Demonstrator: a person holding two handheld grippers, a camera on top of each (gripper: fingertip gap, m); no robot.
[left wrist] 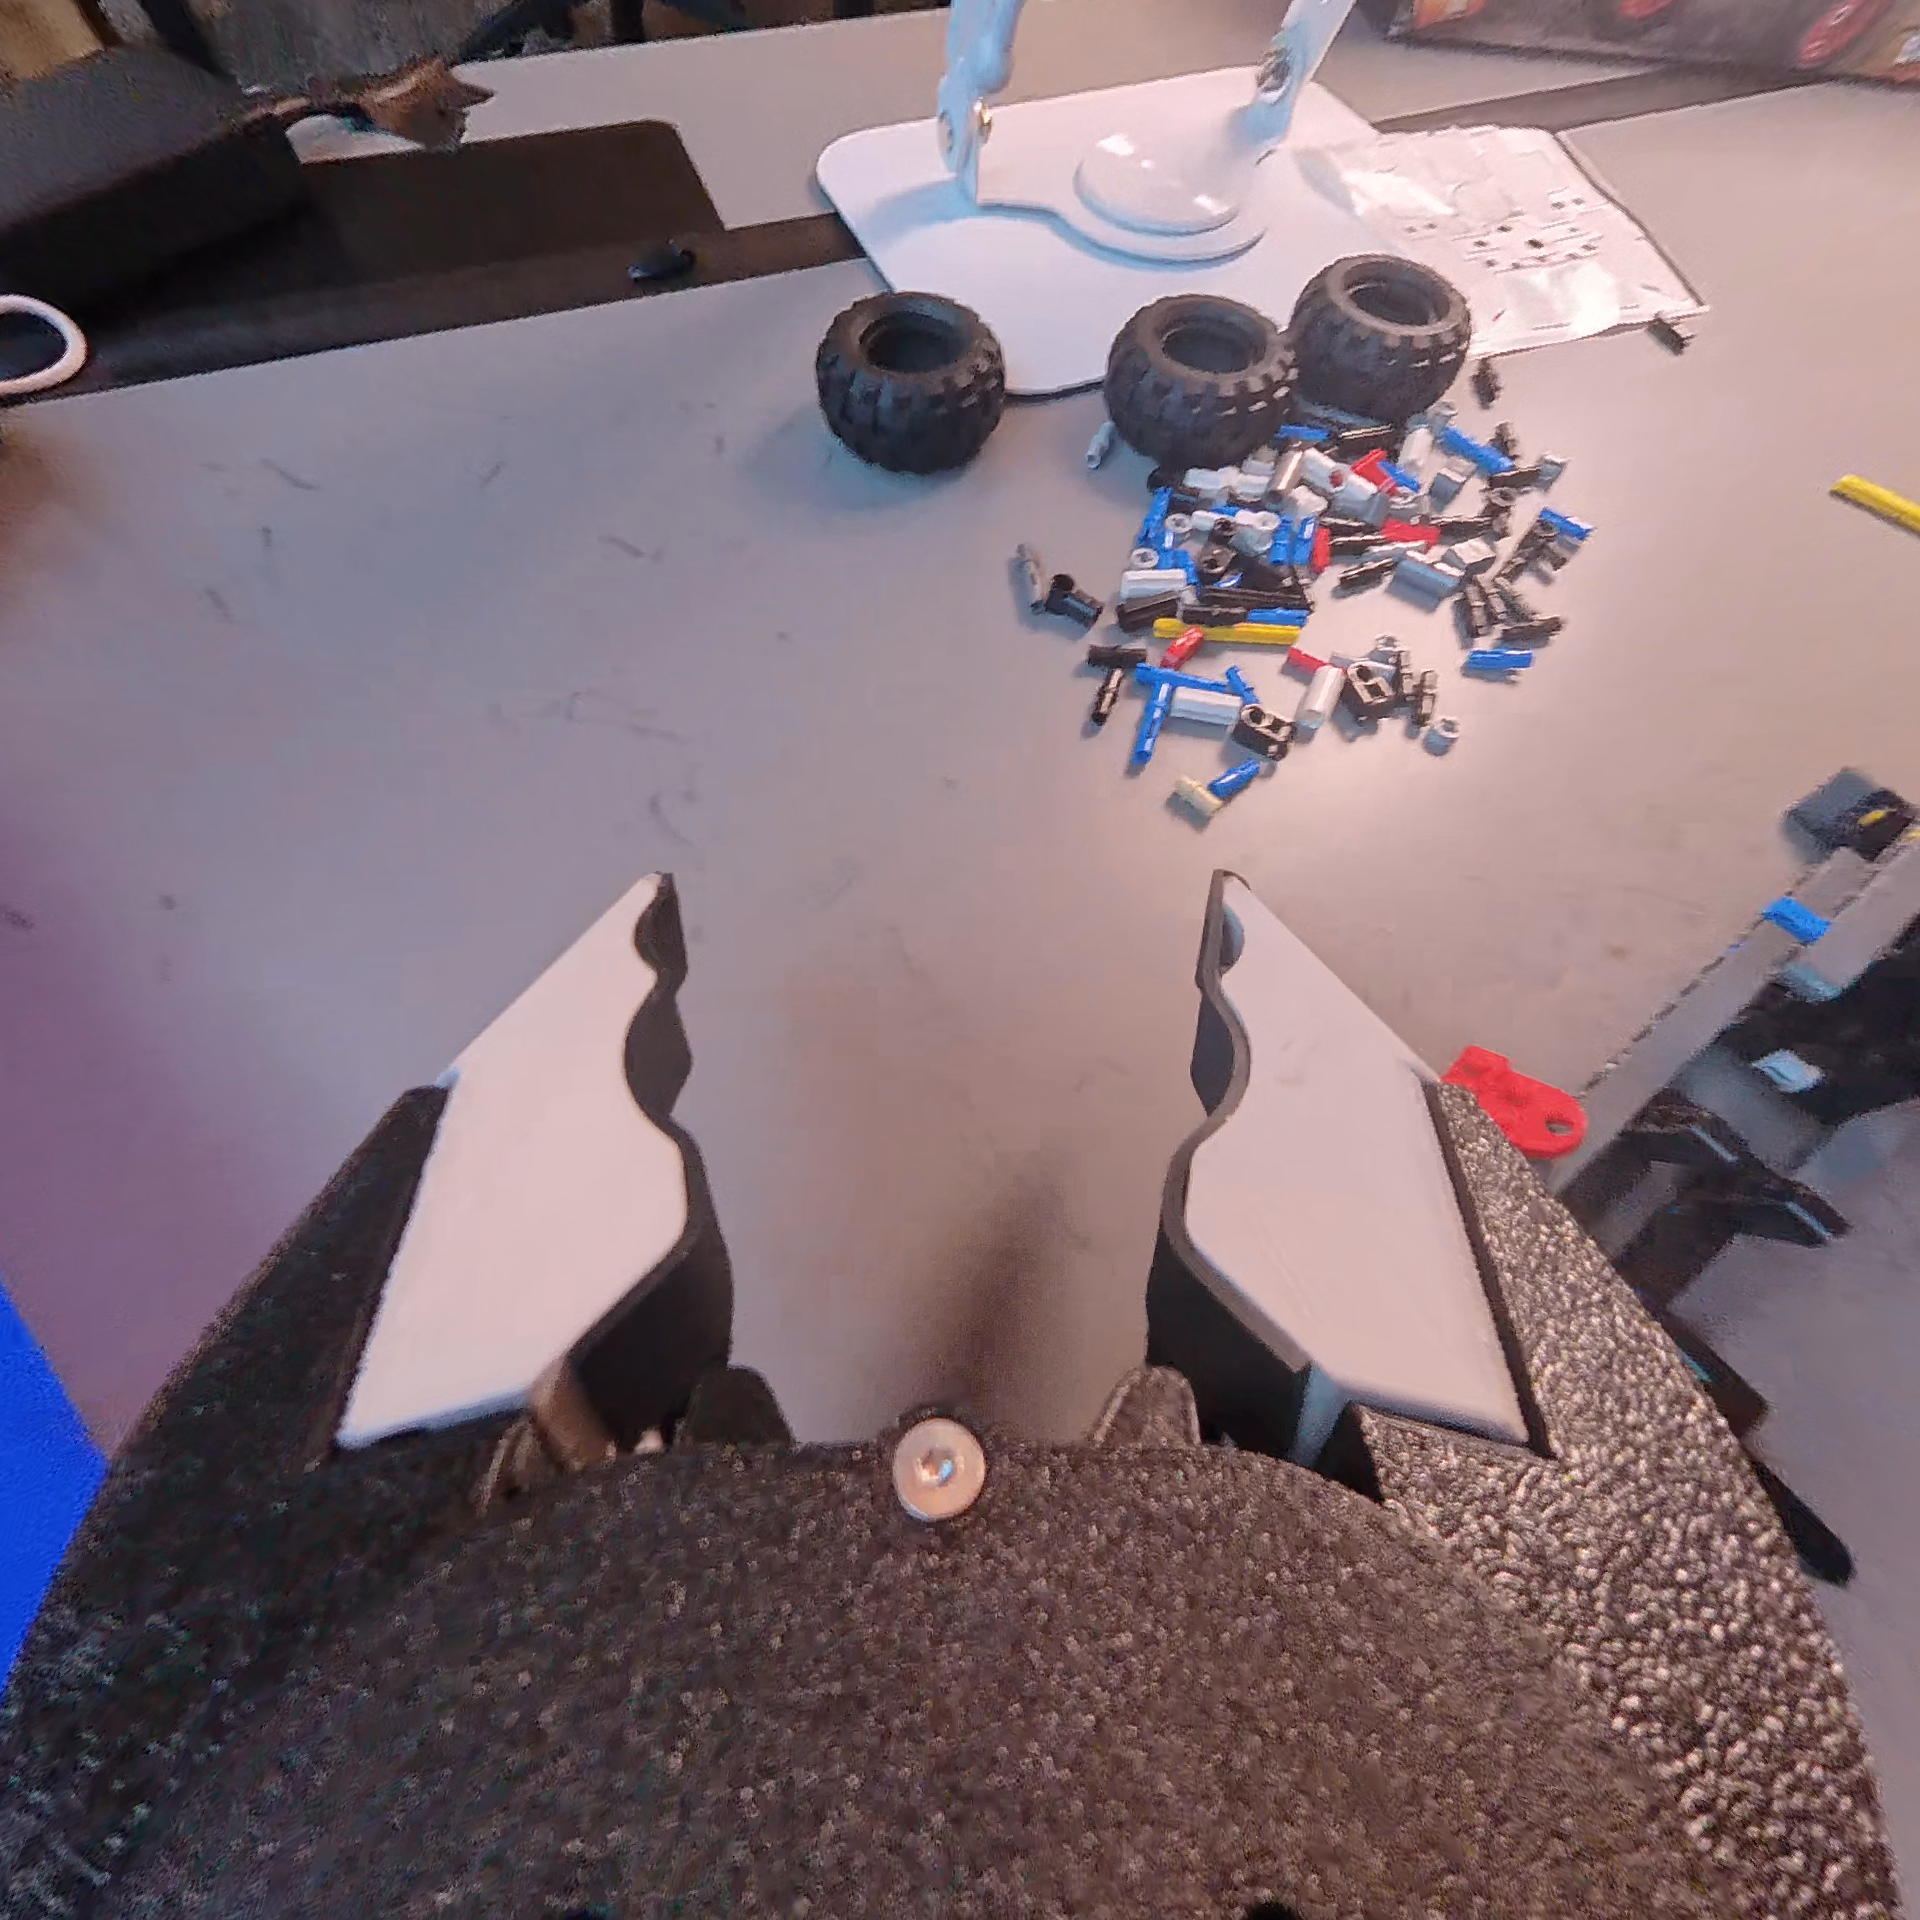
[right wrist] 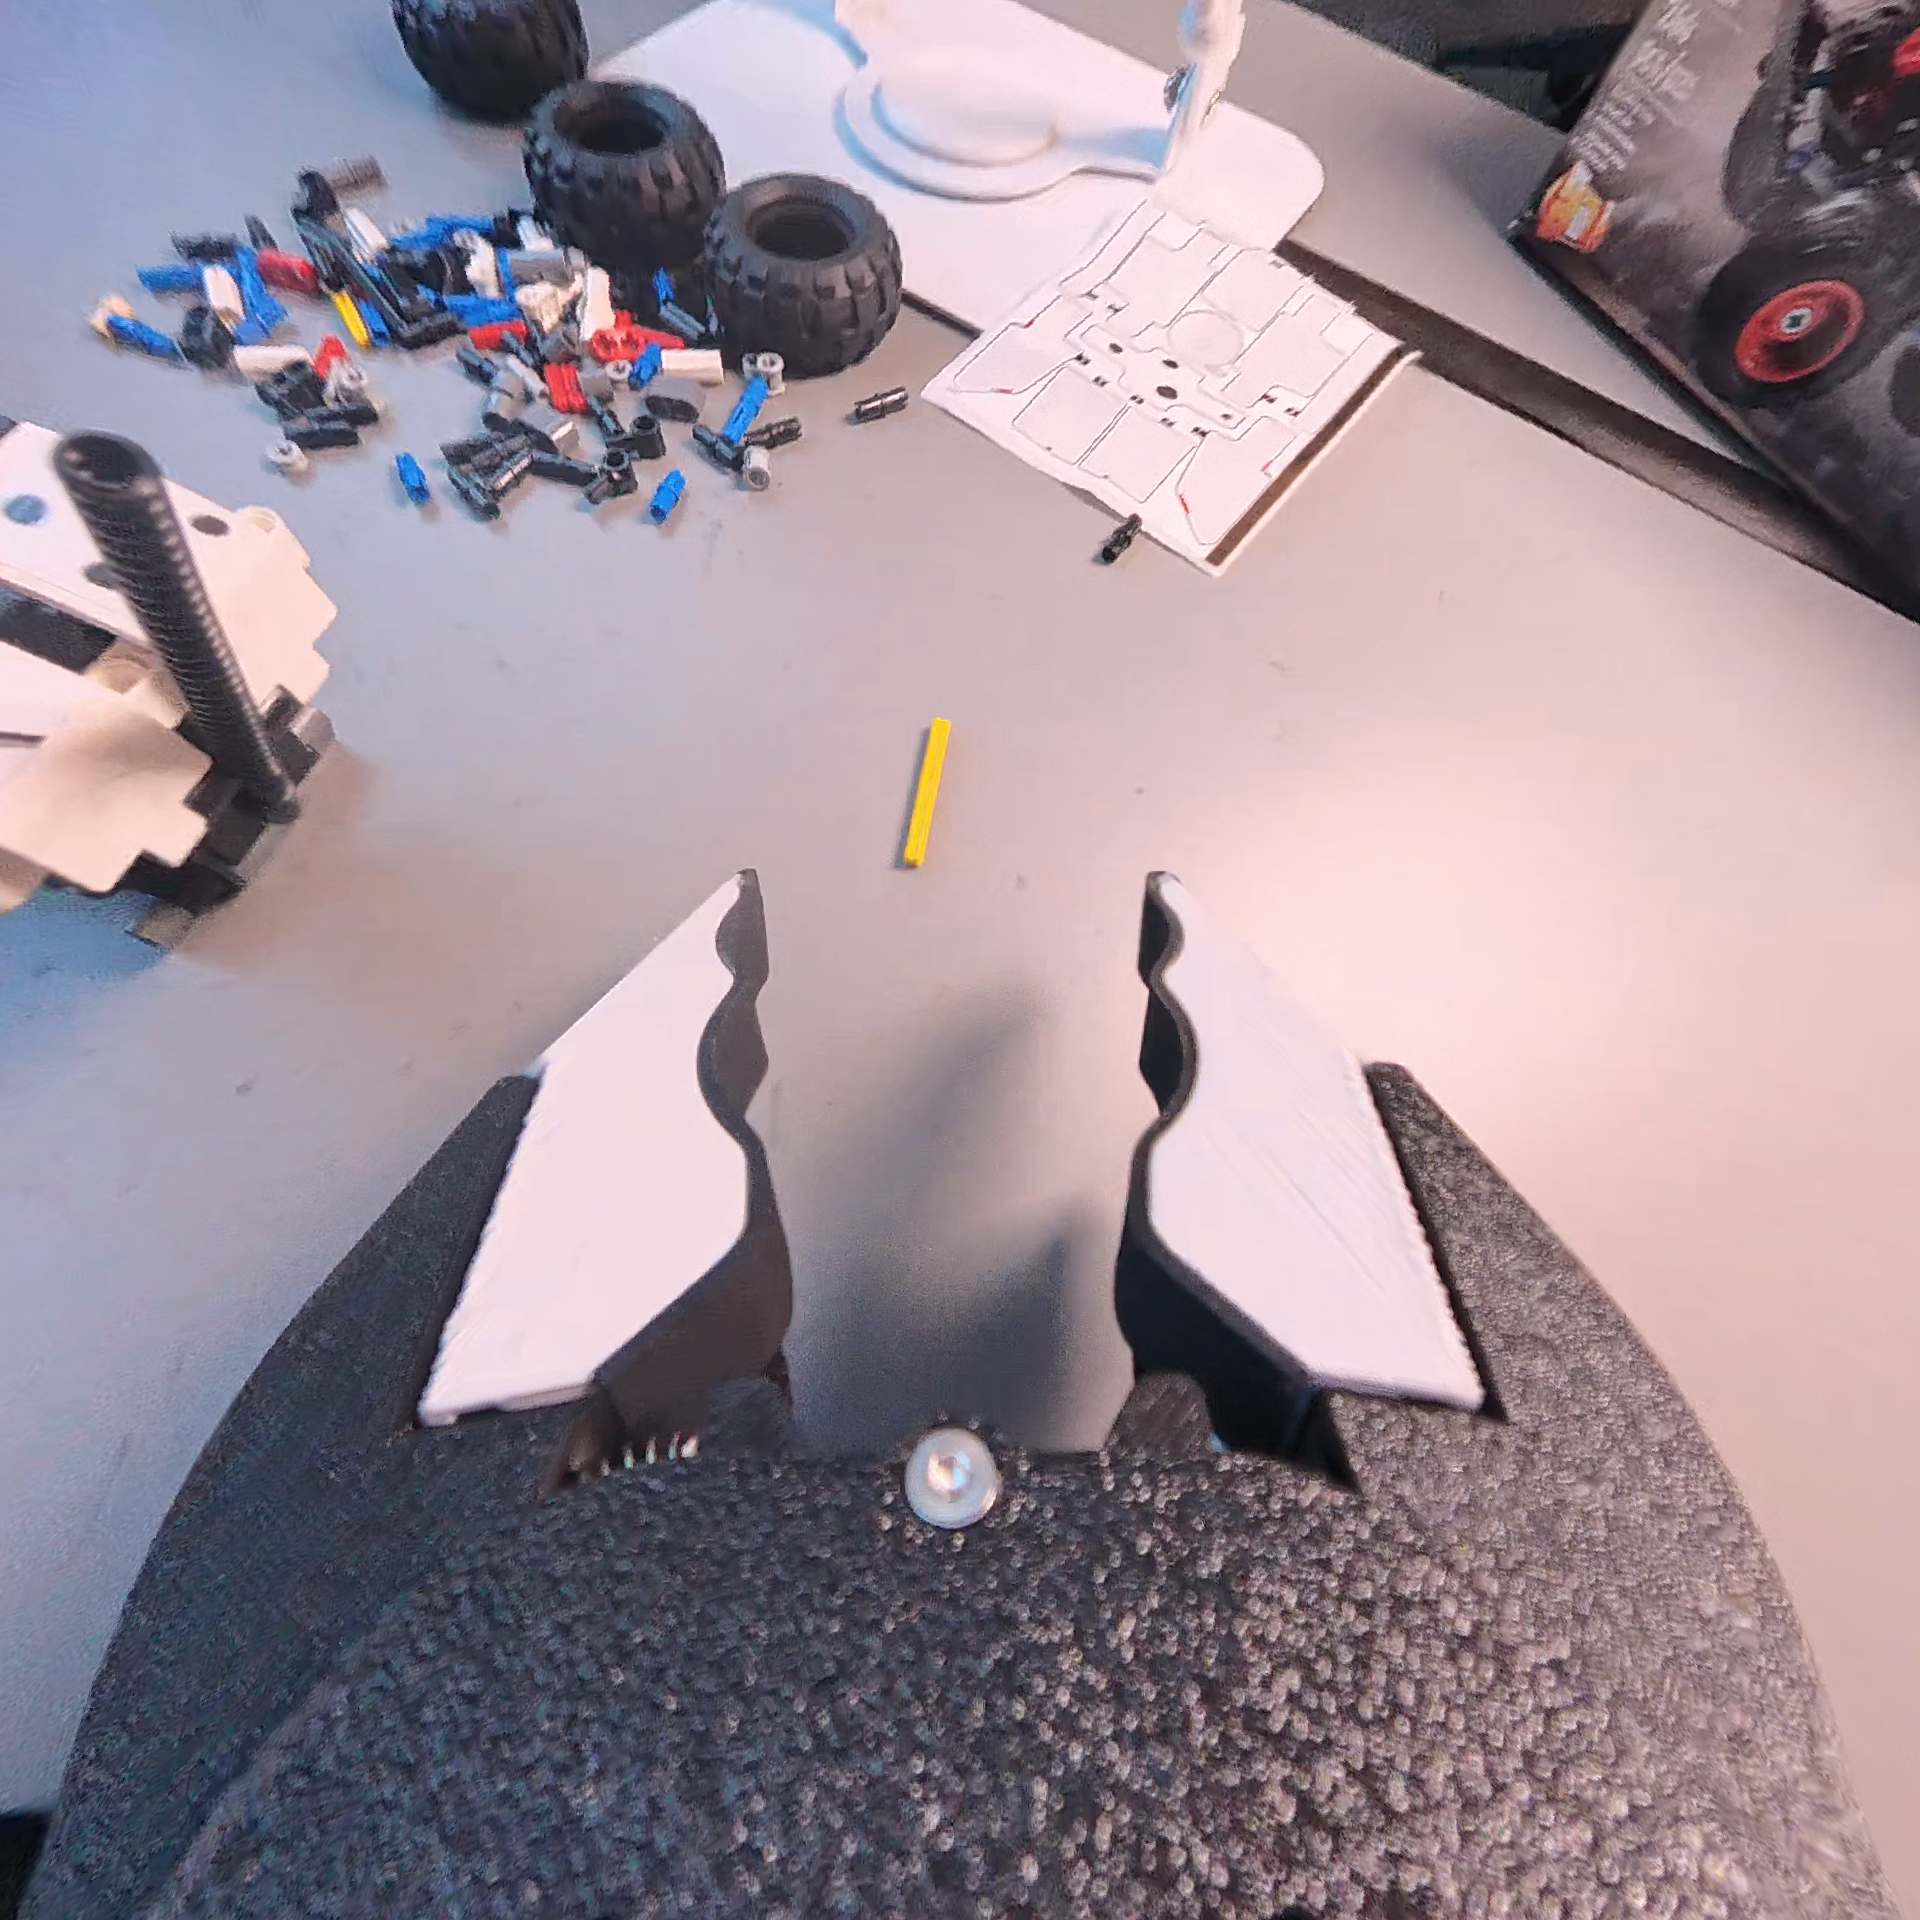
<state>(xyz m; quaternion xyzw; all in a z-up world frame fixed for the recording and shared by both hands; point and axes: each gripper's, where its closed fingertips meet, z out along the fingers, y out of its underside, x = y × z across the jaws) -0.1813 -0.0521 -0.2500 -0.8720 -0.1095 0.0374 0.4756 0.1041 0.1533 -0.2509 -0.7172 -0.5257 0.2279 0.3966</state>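
Your right gripper (right wrist: 951, 883) is spread wide and empty, nearest the yellow axle rod (right wrist: 926, 792) lying alone mid-bench (right wrist: 1455, 831). Your left gripper (left wrist: 940, 883) gapes empty over bare bench. Small-parts pile (right wrist: 468, 343) and three black tyres (right wrist: 623, 171) sit loose toward the far edge, beside a sticker sheet (right wrist: 1164, 384).

A grey table (right wrist: 1455, 831) holds a scattered pile of small building pieces (right wrist: 468, 343) in blue, black, red and pale grey. Two black knobbly tyres (right wrist: 717, 229) touch the pile's far edge, and a third tyre (left wrist: 909, 379) sits apart beside them. Behind the tyres stands a white stand base (left wrist: 1039, 239). Right of the pile lies a white printed sheet (right wrist: 1174, 416), and beyond it a dark box (right wrist: 1766, 260). A yellow rod (right wrist: 925, 792) lies alone, nearer than the pile.
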